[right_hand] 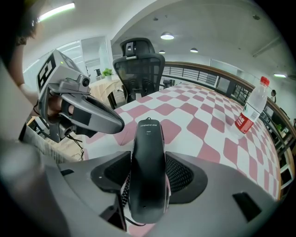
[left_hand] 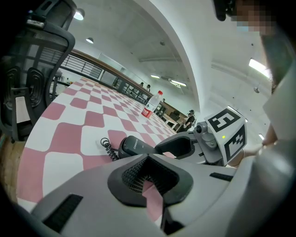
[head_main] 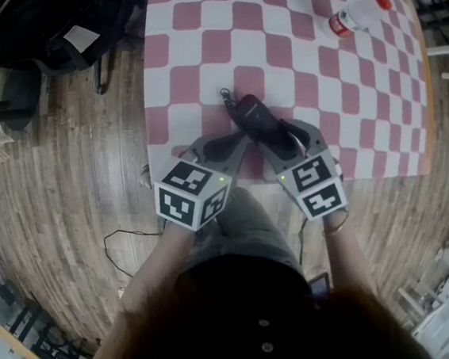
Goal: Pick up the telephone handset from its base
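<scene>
Between our right gripper's point(right_hand: 148, 178) spread jaws, lower centre, we find the handset point(right_hand: 148, 152) lying lengthwise, unpinched; left gripper point(right_hand: 115, 124) closed, empty.

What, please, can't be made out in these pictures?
Telephone base: in no view.
Whether the right gripper grips the handset: right gripper view, handset covers the pads.
Where the cord leads: left gripper view, handset hides it.
Bottle label: head view, too small.
</scene>
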`<state>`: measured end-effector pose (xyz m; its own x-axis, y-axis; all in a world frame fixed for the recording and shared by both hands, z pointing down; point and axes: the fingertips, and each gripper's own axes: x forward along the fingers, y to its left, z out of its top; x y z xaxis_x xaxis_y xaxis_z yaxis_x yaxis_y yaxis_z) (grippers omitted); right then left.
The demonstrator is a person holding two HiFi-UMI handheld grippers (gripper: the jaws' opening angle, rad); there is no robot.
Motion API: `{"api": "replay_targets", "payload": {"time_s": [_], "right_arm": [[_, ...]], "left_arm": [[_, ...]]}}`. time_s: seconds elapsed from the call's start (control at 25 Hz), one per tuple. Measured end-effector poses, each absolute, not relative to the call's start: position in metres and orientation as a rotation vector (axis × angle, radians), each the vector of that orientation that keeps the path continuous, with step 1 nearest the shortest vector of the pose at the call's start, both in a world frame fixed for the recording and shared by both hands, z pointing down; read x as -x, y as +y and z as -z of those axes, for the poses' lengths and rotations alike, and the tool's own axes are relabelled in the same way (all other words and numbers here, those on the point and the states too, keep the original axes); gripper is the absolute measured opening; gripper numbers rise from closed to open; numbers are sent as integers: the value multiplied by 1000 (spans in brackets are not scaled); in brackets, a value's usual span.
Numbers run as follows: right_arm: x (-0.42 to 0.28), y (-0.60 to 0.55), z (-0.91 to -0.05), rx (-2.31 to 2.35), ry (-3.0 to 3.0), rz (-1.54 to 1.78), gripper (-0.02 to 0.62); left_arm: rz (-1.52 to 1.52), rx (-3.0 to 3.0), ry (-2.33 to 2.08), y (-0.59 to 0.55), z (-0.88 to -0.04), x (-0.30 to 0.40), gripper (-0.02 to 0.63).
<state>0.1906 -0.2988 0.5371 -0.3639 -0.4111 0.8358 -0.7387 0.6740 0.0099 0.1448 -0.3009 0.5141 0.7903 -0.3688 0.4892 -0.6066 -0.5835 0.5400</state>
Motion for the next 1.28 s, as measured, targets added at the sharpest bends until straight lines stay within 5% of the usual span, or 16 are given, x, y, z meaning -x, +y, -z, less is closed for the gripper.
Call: {"api": "replay_targets", "payload": {"time_s": [1.28], "right_arm": [[-187,-303,-525,-906,-2031,-445,227]], "left_arm": [[-440,-2261,-712,-300,-515,-143,6]]}}
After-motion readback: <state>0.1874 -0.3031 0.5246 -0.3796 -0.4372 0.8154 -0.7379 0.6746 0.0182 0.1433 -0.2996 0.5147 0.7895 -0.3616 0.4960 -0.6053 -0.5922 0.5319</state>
